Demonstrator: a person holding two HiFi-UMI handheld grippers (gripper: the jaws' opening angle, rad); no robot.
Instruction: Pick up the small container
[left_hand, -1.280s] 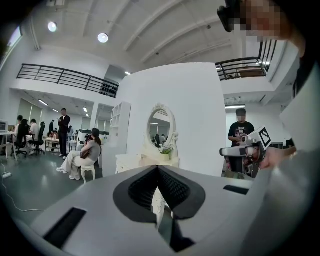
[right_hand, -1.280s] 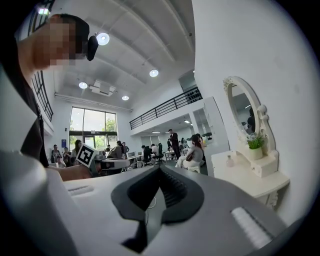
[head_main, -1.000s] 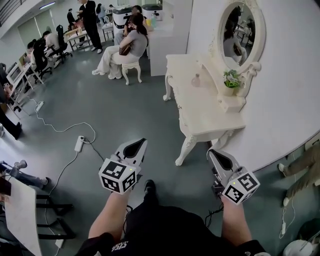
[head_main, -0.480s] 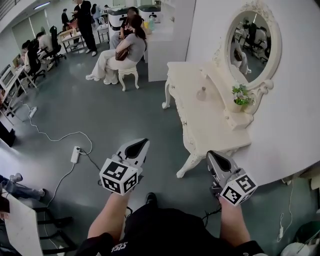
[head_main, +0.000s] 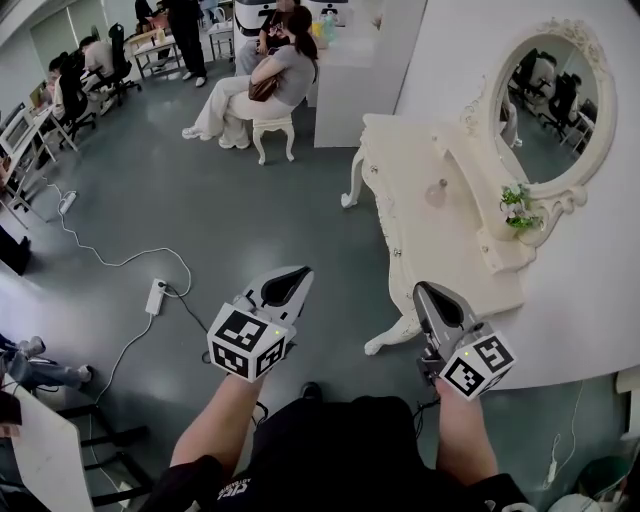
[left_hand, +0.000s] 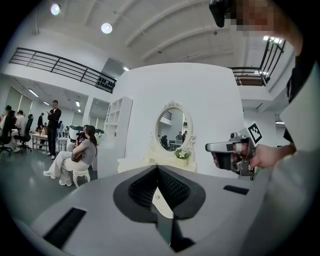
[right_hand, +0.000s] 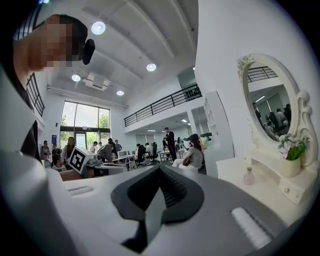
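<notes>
Left gripper, right gripper, both closed, marker cubes

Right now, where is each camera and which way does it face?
Head view: on the person's head, looking down at the dressing table; shows forearms, left hand-held gripper, right hand-held gripper.
Left gripper view: on the left one, facing the mirror; shows its shut jaws, right hand.
Right gripper view: on the right one, facing the office; shows shut jaws.
Both gripper views share the dressing table.
</notes>
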